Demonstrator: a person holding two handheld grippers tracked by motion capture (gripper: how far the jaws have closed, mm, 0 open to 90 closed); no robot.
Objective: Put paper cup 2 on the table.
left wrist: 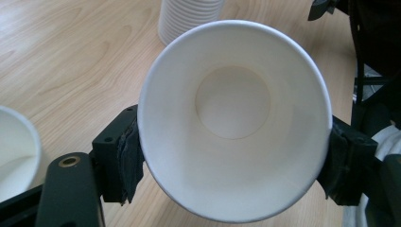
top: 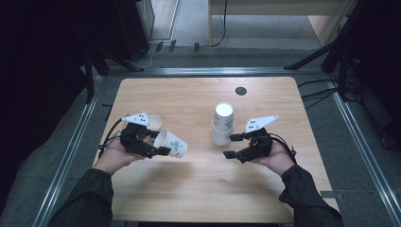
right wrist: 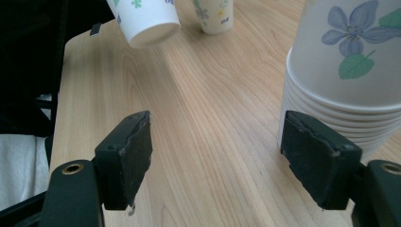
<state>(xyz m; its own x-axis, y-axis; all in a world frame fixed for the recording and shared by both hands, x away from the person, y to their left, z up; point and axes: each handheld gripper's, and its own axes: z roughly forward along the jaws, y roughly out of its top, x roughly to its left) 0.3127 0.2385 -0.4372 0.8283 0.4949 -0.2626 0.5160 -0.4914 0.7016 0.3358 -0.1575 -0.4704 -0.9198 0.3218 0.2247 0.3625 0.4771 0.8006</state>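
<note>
The wooden bench [top: 198, 189] carries an inverted stack of paper cups [top: 222, 124] right of centre and one single cup [top: 154, 123] standing at the left. The left hand-held gripper [top: 158, 150] pinches a flowered paper cup [top: 171, 144] by its sides, lifted off the bench and tipped with its base toward the stack. The right hand-held gripper [top: 231, 146] is spread, empty, just beside the stack's lower rims. Judgement: to set the held cup down well, level it upright first, lower it beside the single cup, and release only once it rests flat. No brand or legible writing; only a blue flower print.
</note>
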